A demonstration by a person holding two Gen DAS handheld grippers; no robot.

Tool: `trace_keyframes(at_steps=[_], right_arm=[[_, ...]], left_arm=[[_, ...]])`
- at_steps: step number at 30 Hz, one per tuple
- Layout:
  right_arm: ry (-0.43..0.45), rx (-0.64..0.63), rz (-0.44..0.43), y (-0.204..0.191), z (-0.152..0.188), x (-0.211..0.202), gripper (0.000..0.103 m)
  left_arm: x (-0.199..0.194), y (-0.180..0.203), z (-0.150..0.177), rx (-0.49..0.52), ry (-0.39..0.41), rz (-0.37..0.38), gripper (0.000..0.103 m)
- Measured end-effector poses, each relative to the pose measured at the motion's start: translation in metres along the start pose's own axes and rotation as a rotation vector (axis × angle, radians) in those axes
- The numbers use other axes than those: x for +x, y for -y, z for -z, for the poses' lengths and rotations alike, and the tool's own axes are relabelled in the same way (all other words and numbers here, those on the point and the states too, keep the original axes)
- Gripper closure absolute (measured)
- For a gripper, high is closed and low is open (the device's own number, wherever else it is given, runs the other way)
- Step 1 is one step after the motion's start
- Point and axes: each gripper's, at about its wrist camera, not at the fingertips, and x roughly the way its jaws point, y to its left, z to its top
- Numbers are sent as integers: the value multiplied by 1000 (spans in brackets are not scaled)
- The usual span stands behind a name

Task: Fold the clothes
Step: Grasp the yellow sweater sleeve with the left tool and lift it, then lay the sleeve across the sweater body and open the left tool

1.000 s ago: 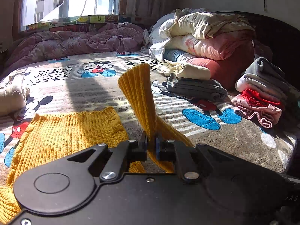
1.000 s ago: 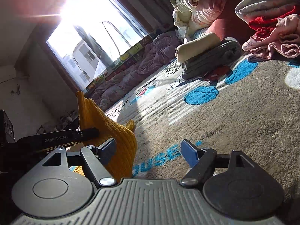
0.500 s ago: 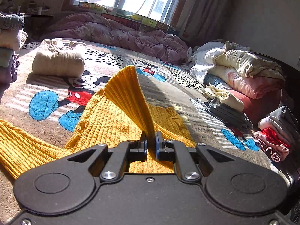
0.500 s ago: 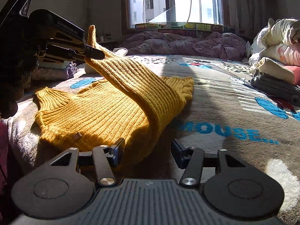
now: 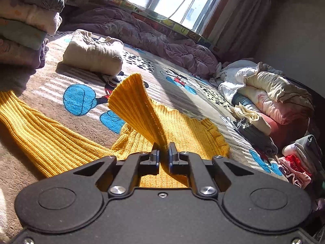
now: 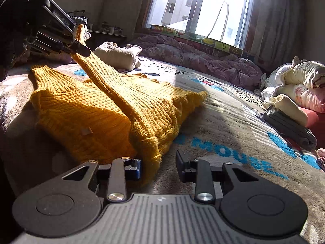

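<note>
One bed fills both views, spread with a grey cartoon-print blanket lettered in blue near its front edge. A crumpled mauve quilt runs along the far edge under the window. Toward the right edge sits a heap of white and pink bedding, with rolled grey and cream clothes in front of it and a small pile of red and pink folded garments nearer the right front corner. At the left edge stands a stack of folded clothes, and beside it a folded cream garment lies on the blanket.

The mustard ribbed sweater lies spread across the front left part of the bed, one sleeve stretched flat toward the left edge. The left gripper is clenched on the cuff of the other sleeve, lifting it so that the sleeve rises slanting above the body of the sweater. The right gripper sits low at the front edge of the sweater; its jaws have just been closing, with a thick fold of the knit between them. The left finger touches the fold, the right one stands apart from it, so nothing is pinched yet.
</note>
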Motion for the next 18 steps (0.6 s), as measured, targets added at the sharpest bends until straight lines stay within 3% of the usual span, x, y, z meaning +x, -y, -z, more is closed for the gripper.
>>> trace_keyframes(at_steps=[2,6,16,18], right_arm=[[-4,-8,0,0,1,0,70],[-11,-33,2,-3,3,-4,70],[-29,-63,-33,0,4,-22,69],[41,-47,-87,2,1,-36,69]], left_arm=[[0,0,2,22,-5,-12,96],[11,0,14,130,-78,-131,96],[19,-6,28,212,-122,-181,96],[23,-10,30,207,-129,-172,96]])
